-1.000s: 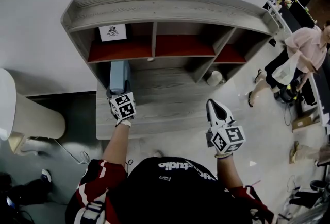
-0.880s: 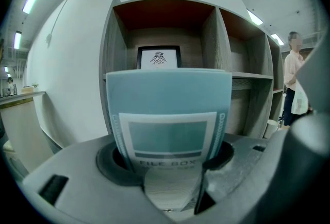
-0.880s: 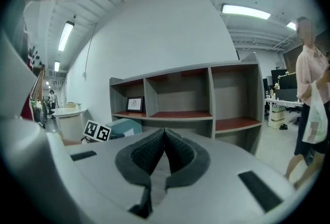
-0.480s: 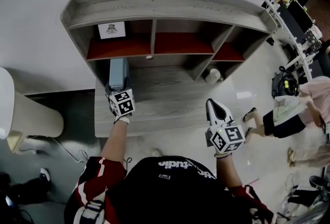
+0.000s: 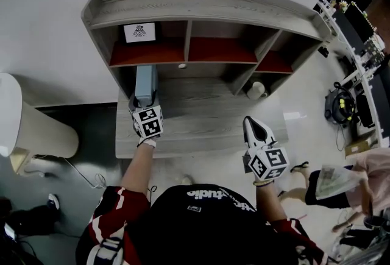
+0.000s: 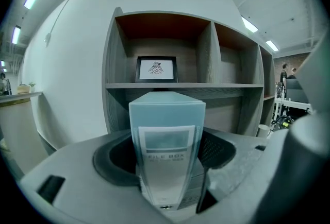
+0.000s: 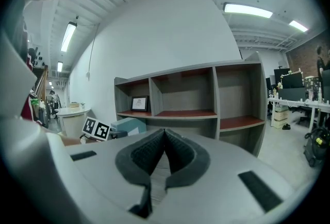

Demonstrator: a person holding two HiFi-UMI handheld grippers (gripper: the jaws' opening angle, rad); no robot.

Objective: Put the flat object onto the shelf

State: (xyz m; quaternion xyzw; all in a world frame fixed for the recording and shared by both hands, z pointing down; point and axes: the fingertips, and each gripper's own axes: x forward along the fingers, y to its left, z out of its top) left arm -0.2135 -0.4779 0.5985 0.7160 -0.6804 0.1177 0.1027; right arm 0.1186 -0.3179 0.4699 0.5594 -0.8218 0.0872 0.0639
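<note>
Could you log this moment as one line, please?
left gripper: jaws just opening, file box upright between them | right gripper: shut, empty | box on lower board under shelf

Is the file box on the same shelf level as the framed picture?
No, the file box stands on the lower board, one level below the framed picture.

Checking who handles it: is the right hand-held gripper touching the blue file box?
Apart. The head view shows the right hand-held gripper far to the right of the file box, with bare shelf board between them.
</note>
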